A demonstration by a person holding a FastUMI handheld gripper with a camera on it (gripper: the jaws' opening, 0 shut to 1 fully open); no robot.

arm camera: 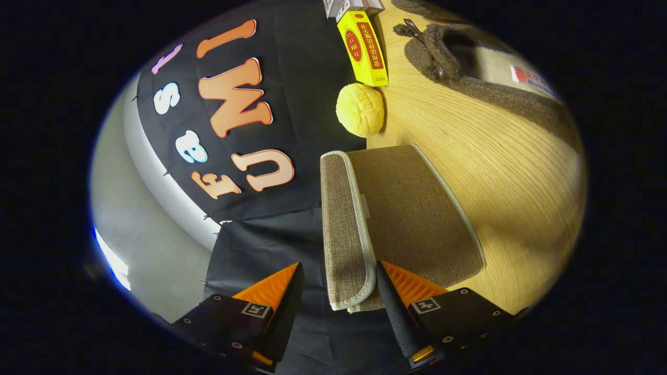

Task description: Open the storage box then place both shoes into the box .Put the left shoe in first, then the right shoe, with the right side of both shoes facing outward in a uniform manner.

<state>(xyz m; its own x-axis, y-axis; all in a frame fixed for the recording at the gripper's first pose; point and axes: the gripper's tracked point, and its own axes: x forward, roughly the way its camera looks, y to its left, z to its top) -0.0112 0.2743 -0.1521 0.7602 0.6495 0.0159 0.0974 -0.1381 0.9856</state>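
Observation:
The storage box (pixel 417 213) is brown woven fabric with pale trim, and it lies on the wooden table (pixel 500 172) just ahead of my fingers. Its lid's side flap (pixel 341 229) reaches down between them. My gripper (pixel 338 263) is open. The right finger (pixel 401 291) is against the corner of the lid, while the left finger (pixel 281 291) stands clear of the flap over the black cloth. A dark brown fuzzy shoe (pixel 458 67) lies on the table well beyond the box, its opening and pale insole showing. I cannot tell whether the lid is lifted.
A yellow carton (pixel 363 47) and a yellow knobbly ball (pixel 360 110) stand on the table between the box and the shoe, close to the black cloth wall. More cartons (pixel 354 6) stand behind the yellow one.

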